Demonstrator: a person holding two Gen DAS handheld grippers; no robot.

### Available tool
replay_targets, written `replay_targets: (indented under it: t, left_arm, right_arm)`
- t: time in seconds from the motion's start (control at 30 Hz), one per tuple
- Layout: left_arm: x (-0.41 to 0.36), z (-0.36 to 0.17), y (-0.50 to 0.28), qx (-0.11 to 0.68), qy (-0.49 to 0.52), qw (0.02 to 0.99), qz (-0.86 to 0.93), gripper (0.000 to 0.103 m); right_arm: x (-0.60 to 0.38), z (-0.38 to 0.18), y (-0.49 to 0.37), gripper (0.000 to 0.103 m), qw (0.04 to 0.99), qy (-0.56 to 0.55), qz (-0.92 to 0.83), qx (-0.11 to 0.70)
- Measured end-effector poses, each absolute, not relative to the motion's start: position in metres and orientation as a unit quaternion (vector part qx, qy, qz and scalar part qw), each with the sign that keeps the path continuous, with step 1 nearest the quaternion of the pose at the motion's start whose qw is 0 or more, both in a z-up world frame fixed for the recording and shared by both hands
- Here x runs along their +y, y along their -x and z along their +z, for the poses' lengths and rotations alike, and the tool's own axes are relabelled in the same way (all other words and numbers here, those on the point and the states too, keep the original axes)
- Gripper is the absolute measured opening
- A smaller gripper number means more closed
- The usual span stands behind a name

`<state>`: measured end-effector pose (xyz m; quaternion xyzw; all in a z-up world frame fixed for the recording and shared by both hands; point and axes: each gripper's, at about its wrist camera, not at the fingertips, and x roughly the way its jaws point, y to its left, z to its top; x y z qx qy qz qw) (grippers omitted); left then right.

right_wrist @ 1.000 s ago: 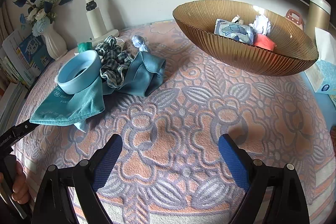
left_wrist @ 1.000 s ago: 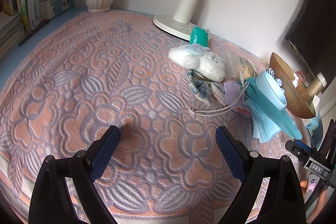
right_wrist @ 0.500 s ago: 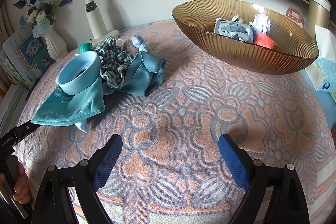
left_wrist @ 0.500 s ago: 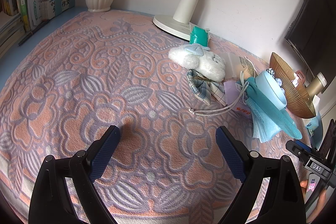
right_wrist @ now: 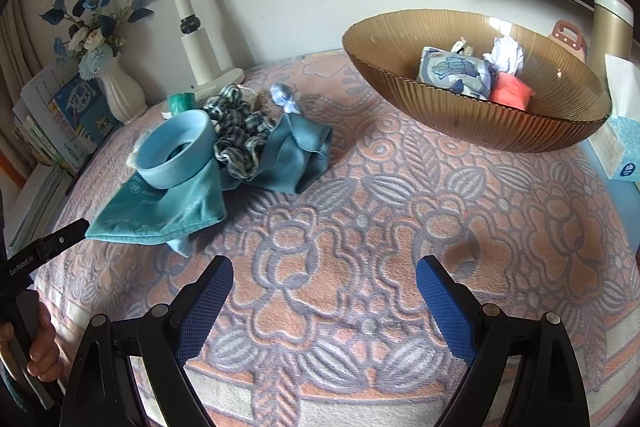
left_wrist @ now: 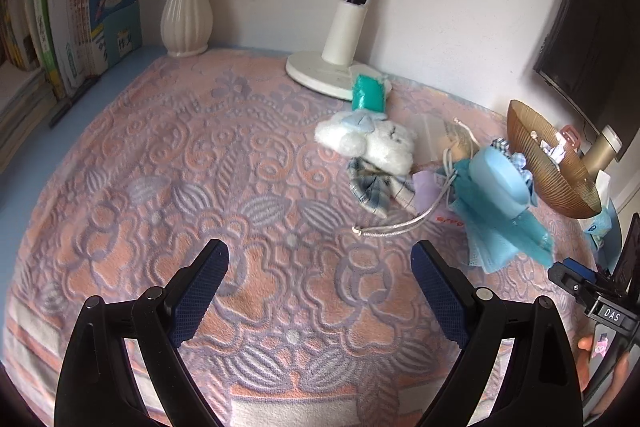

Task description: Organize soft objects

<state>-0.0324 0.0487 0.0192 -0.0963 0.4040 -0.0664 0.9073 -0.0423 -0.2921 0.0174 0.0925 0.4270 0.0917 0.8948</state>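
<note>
Two hand-held grippers hover above a bench draped in a pink-and-lilac patterned cloth (right_wrist: 360, 211). The left gripper (left_wrist: 320, 267) and the right gripper (right_wrist: 324, 281) both have their jaws spread wide and released, with nothing between the blue pads.

The soft objects sit in a loose heap toward the far side of the cloth. In the right wrist view, a teal cloth (right_wrist: 160, 215) lies nearest, with a pale blue ring-shaped band (right_wrist: 176, 151) resting on it. A checked scrunchie (right_wrist: 240, 131) touches the band's right side, and a folded teal fabric (right_wrist: 296, 155) lies just beside that.

The left wrist view adds a white plush toy (left_wrist: 368, 141) at the heap's far left, with a plaid cloth piece (left_wrist: 372, 187) beneath it and a silver cord (left_wrist: 400, 225) trailing toward the near side.

Right of the heap, well apart, stands an amber ribbed bowl (right_wrist: 460, 107). It holds a blue printed packet (right_wrist: 454, 71), a coral item (right_wrist: 510, 93) and something white (right_wrist: 506, 53).

A white lamp base (left_wrist: 320, 73) and a vase of flowers (left_wrist: 186, 15) stand at the far edge.
</note>
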Motion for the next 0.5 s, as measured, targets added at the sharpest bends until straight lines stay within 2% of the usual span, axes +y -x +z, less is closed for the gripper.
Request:
replay_targets:
  t: [0.13,0.23,0.37,0.5]
  left_arm:
    - [0.037,0.067,0.037,0.364,0.028,0.927,-0.081,0.092]
    - [0.019,0.085,0.021,0.360,-0.028,0.926,-0.108,0.092]
    - [-0.004,0.071,-0.021,0.377,-0.077,0.914,-0.130,0.092]
    - [-0.008,0.049,-0.057,0.400,-0.054,0.901,-0.159,0.092]
  right_arm:
    - [-0.275,0.047,0.036,0.092,0.889,-0.136,0.156,0.408]
    - [-0.250,0.062,0.019,0.092,0.888,-0.122,0.170,0.408]
    - [-0.222,0.063,-0.004,0.092,0.891,-0.087,0.170,0.412]
    - [-0.204,0.059,-0.018,0.092,0.892,-0.051,0.175,0.414]
